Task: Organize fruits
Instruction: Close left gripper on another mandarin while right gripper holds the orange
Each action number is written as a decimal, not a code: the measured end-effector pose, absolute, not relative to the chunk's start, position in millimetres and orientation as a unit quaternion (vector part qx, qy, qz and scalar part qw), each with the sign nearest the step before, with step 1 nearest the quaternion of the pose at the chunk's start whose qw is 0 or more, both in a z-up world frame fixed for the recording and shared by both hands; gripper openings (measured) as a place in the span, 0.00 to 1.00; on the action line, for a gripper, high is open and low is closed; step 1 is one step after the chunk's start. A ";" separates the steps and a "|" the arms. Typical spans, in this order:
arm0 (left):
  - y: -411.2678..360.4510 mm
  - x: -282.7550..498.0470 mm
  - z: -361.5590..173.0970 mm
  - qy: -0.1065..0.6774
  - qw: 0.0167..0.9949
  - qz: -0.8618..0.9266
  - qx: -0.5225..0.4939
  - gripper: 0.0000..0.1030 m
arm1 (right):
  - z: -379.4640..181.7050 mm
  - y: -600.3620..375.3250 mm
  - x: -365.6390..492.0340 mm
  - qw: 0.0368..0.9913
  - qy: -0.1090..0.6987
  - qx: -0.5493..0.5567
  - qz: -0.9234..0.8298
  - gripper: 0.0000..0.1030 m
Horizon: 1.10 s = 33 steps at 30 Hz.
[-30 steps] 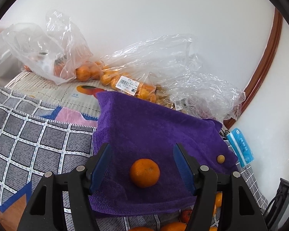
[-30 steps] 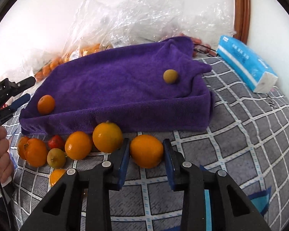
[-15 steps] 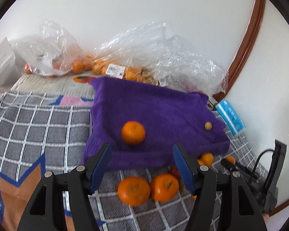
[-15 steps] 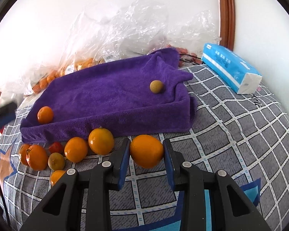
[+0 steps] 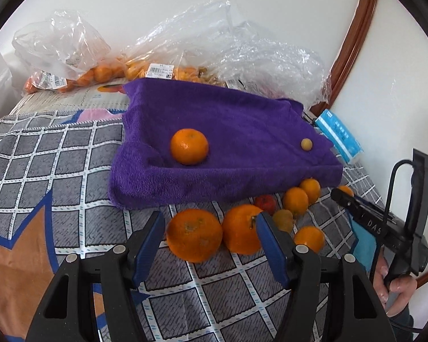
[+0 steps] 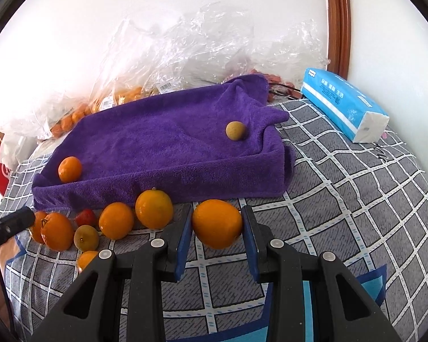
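- My right gripper (image 6: 216, 238) is clamped on a large orange (image 6: 216, 223), both blue pads pressed to its sides, just in front of the purple towel tray (image 6: 168, 176).
- My left gripper (image 5: 209, 240) stands with its jaws apart and nothing pressed between them; two big oranges (image 5: 194, 235) on the checked cloth (image 5: 57, 171) show in the gap between the fingers.
- The purple towel is draped over a shallow tray so that it forms a raised rim. Inside it I see only two fruits: a mandarin (image 6: 70, 169) in the near left corner and a small yellow-brown round fruit (image 6: 236, 130) near the far right corner, well apart from each other.
- Loose on the cloth, along the tray's front wall, lies a row of fruit: an orange (image 6: 154, 208) touching the wall, another orange (image 6: 116, 220) beside it, a small red fruit (image 6: 85, 218), a dull yellow-green fruit (image 6: 86, 238), and more oranges (image 6: 57, 231) toward the left.
- Behind the tray, clear plastic bags (image 5: 162, 54) lie against the white wall, holding many small orange fruits; price labels are stuck on them.
- A blue pack of tissues (image 6: 345, 105) lies to the right of the tray, apart from it.
- In the left wrist view, a hand (image 5: 396, 287) grips the right tool's handle at the right edge.
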<state>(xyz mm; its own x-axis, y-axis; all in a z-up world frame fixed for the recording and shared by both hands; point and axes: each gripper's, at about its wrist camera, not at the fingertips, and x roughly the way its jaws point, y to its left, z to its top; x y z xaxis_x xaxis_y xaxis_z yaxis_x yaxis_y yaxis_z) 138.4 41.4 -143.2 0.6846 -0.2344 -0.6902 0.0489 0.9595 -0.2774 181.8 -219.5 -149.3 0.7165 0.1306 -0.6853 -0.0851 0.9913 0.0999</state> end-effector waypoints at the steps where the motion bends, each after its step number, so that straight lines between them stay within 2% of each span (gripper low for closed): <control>1: 40.3 138.3 -144.1 0.390 0.910 -0.075 -0.118 0.61 | -149.6 -219.7 182.1 0.926 0.372 0.031 0.058 0.33; 6: 39.9 136.8 -144.4 0.383 0.914 -0.068 -0.117 0.56 | -148.6 -218.0 180.9 0.927 0.369 0.028 0.060 0.33; 8: 43.0 136.6 -143.0 0.381 0.914 -0.068 -0.126 0.47 | -148.9 -217.8 181.3 0.927 0.370 0.028 0.062 0.33; 9: 45.3 136.5 -142.8 0.381 0.913 -0.069 -0.132 0.45 | -149.2 -217.8 181.7 0.926 0.371 0.029 0.061 0.33; 22: 53.1 140.2 -147.5 0.395 0.900 -0.079 -0.166 0.47 | -150.8 -216.2 183.4 0.924 0.376 0.028 0.060 0.33; 33: 62.7 140.6 -148.4 0.401 0.888 -0.095 -0.203 0.45 | -150.3 -221.4 180.6 0.926 0.370 0.041 0.066 0.33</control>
<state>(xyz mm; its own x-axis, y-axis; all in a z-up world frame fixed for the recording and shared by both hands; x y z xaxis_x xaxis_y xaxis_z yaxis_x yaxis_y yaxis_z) 140.6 62.7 -148.4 0.6610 -0.3309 -0.6734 0.0056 0.8996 -0.4367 180.6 -221.4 -150.3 0.7182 0.1523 -0.6789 -0.0912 0.9879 0.1251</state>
